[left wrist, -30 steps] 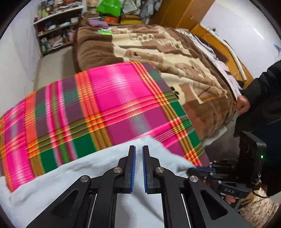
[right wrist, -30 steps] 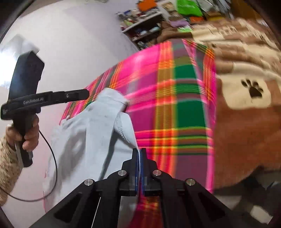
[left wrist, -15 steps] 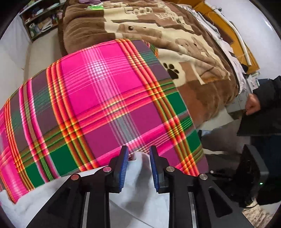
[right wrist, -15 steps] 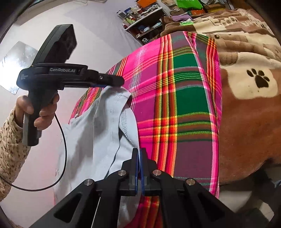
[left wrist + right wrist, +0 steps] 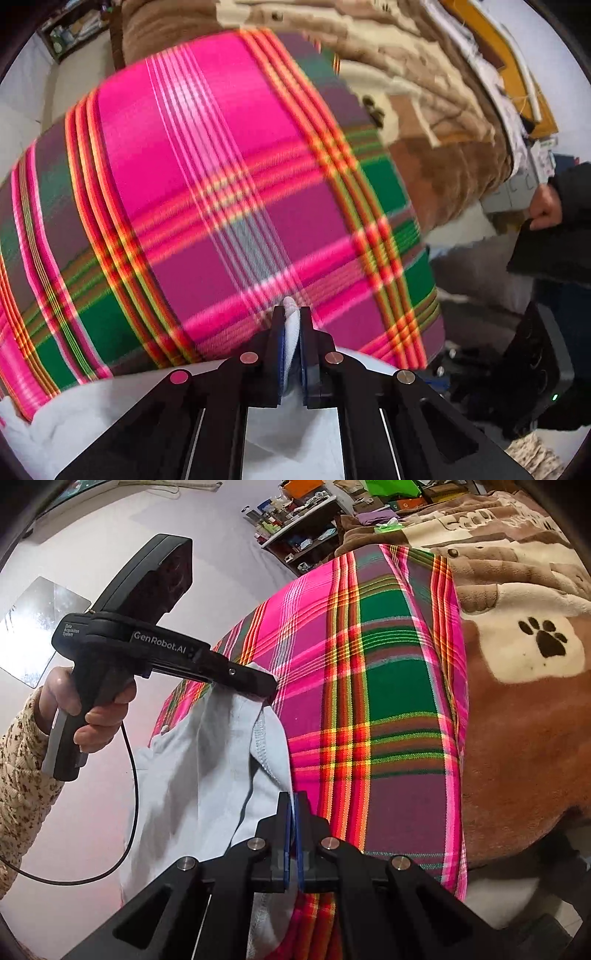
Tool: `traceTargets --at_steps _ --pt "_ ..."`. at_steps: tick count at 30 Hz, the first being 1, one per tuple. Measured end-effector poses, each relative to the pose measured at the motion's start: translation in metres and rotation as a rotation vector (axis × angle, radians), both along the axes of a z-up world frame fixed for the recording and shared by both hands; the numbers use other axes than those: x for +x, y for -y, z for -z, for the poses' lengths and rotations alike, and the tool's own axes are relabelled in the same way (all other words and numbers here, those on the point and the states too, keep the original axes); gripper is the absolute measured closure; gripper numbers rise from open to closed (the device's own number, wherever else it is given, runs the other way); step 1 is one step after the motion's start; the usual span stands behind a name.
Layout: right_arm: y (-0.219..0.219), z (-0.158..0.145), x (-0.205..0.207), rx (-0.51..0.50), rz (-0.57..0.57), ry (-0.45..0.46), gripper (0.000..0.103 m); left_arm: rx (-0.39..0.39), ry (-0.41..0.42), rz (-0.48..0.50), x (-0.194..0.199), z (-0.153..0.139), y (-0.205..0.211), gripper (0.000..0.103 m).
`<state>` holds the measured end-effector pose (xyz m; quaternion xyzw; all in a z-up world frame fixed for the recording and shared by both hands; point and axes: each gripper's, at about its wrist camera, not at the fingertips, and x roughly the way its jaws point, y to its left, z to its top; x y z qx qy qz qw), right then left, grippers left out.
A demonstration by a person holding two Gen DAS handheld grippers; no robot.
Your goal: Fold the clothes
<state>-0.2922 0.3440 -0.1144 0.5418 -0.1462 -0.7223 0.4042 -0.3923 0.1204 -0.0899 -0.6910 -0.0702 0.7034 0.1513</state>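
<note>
Claws, left point(image 5: 291, 325) steeply down, right point(image 5: 294, 812) slanted, both pinching pale garment point(image 5: 192, 775).

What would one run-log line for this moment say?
left gripper: shut on pale garment | right gripper: shut on garment hem | surface: plaid blanket

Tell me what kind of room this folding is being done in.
Most likely a lived-in bedroom: a bed under a brown paw-print blanket and plaid cloth, with cluttered shelves against the far wall.

Both hand-held grippers point(image 5: 291, 325) point(image 5: 293, 814) clamped tight.
</note>
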Motion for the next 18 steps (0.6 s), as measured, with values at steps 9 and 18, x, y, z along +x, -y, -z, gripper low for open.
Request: traceTargets --at_steps 9,18 --pt "-0.003 -0.004 -0.005 0.032 0.081 -0.038 0.101 0.052 -0.175 -0.053 -0.008 -0.007 -0.001 0.1" --pt "-0.035 -0.011 -0.002 0.085 0.179 -0.074 0.099 0.061 -0.176 -0.145 -0.022 0.011 0.003 0.1"
